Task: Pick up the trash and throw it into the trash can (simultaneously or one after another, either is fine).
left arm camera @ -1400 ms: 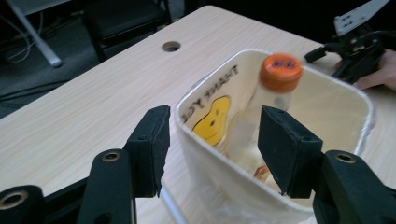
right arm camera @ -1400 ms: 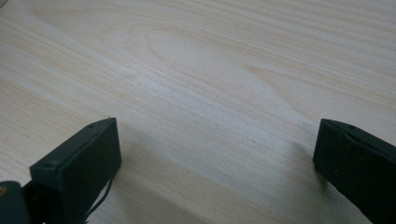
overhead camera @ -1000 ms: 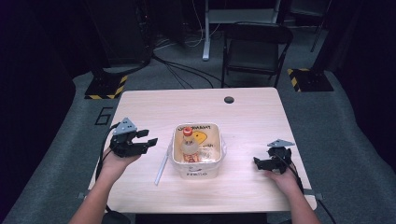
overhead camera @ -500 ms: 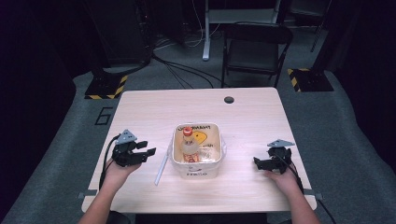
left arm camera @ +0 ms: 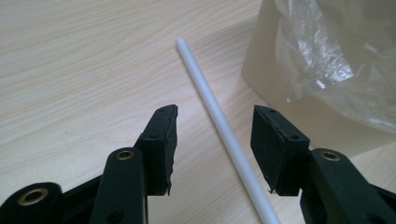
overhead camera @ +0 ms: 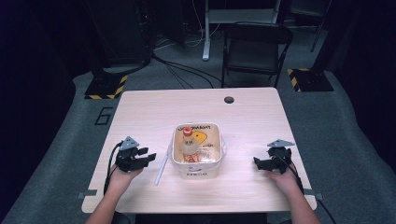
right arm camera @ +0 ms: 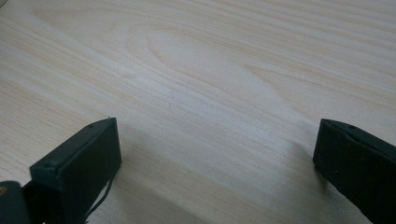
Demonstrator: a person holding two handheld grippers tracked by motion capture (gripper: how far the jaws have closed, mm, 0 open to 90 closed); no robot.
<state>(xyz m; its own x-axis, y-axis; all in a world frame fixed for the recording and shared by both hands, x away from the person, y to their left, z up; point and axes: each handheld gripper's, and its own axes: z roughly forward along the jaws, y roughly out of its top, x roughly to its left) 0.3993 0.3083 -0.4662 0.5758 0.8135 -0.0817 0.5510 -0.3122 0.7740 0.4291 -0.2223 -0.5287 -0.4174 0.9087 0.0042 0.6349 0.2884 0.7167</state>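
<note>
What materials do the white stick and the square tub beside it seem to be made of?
The white stick looks like matte plastic, possibly paper: smooth, uniform, rounded at its end. The square tub seems cream plastic or coated card, with a crinkled clear film showing inside it.

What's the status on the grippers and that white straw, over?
Left gripper open, jaws either side of the thin white plastic straw, not gripping. Right gripper open over bare wooden table. Cream plastic tub sits close beside the straw.

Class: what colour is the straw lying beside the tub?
White; the straw shows best in the left gripper view.
</note>
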